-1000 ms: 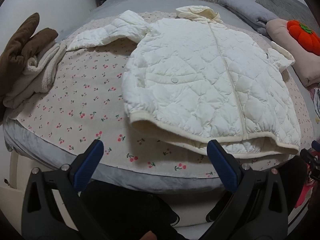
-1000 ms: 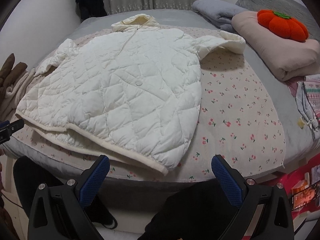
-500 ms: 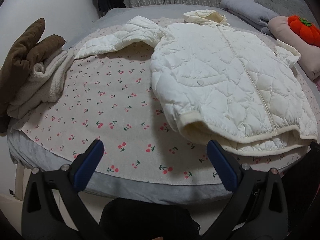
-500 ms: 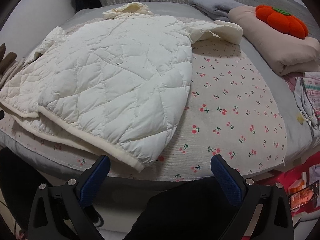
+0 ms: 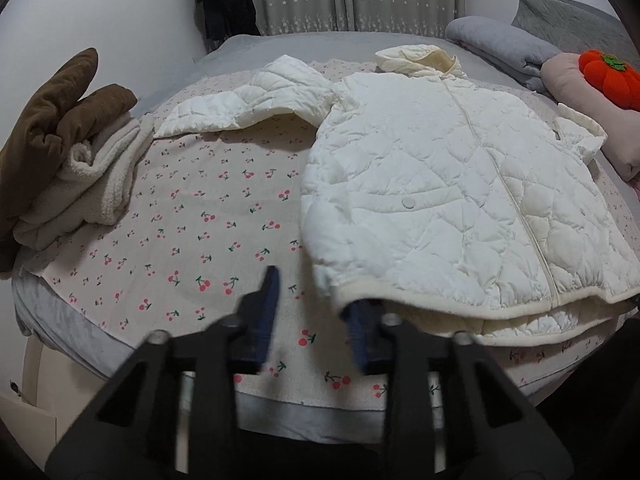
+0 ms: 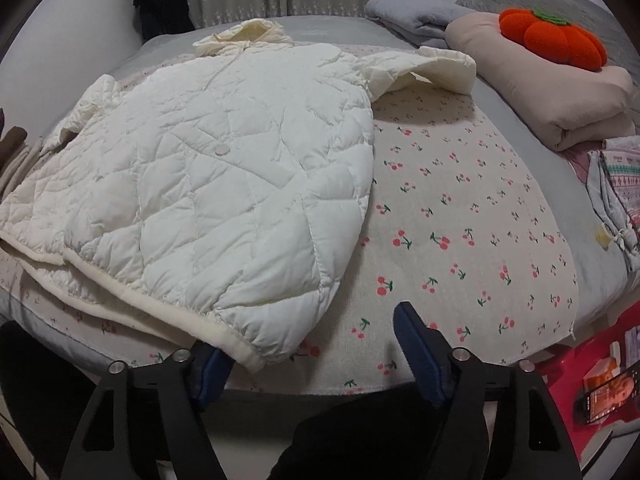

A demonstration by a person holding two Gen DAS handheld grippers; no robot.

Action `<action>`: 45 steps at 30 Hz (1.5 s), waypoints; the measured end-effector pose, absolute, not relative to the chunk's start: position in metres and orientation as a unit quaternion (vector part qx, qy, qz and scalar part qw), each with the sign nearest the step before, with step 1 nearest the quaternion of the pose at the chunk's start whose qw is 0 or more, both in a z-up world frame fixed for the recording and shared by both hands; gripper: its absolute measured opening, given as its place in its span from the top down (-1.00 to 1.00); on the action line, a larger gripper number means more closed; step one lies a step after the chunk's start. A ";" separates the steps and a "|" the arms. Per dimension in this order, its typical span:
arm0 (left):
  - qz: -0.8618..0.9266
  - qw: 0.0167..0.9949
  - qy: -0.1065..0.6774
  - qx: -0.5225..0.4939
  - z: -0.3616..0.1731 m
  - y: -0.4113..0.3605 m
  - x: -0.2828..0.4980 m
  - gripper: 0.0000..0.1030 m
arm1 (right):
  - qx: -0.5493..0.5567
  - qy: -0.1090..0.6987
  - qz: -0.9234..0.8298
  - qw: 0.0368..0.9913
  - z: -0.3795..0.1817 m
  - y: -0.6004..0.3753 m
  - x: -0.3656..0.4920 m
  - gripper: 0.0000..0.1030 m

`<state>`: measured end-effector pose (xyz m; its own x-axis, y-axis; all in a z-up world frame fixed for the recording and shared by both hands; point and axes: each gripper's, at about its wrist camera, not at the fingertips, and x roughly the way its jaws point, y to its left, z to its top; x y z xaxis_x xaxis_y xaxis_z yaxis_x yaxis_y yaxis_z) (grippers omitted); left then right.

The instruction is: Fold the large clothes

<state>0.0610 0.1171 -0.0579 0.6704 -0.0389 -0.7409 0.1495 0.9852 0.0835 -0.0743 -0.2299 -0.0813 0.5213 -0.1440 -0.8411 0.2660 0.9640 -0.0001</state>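
A white quilted hooded jacket [image 5: 440,184] lies front up on the cherry-print cloth [image 5: 192,240] over the bed, with both sleeves spread out. My left gripper [image 5: 312,292] sits at the jacket's near left hem corner [image 5: 344,296]. Its jaws are closing and blurred, and its right finger [image 5: 362,336] is tucked under that corner. In the right wrist view the jacket [image 6: 208,168] fills the left half. My right gripper [image 6: 308,330] is at the near right hem corner [image 6: 260,350]. Its jaws are closing with the corner between them, and its left finger [image 6: 212,372] is under the hem.
Brown and cream garments [image 5: 60,152] are piled at the bed's left edge. At the right lie a grey blanket [image 6: 412,16], a pink folded blanket [image 6: 568,100] with an orange pumpkin cushion [image 6: 548,40] on it, and patterned clothes [image 6: 620,184]. A person's dark-clad legs [image 6: 360,432] stand at the bed's near edge.
Both grippers have moved in and down to the jacket's hem corners. Their jaws, wide apart before, have narrowed, each with one finger slipped under the hem.
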 end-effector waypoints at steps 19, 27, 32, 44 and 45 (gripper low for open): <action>-0.094 0.858 0.498 0.088 -0.113 0.110 0.010 0.66 | 0.087 0.515 -0.149 0.839 -0.100 -0.263 -0.097 0.53; -0.147 0.845 0.515 -0.018 -0.067 0.137 0.008 -0.43 | 0.116 0.502 -0.095 0.851 -0.046 -0.276 -0.114 -0.51; -0.109 0.870 0.481 0.003 -0.031 0.128 0.025 -0.62 | 0.138 0.474 -0.075 0.866 -0.009 -0.287 -0.094 -0.62; -0.201 0.867 0.451 0.068 0.004 0.010 0.103 -0.74 | 0.088 0.414 -0.105 0.900 0.049 -0.337 -0.034 -0.66; -0.211 0.862 0.455 0.071 0.003 -0.004 0.110 -0.74 | 0.082 0.408 -0.124 0.901 0.047 -0.350 -0.020 -0.66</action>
<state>0.1097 -0.0042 0.0027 0.4977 -0.2992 -0.8141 0.4282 0.9010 -0.0694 -0.0197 -0.3499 0.0472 0.6356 -0.1573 -0.7558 0.2911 0.9556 0.0459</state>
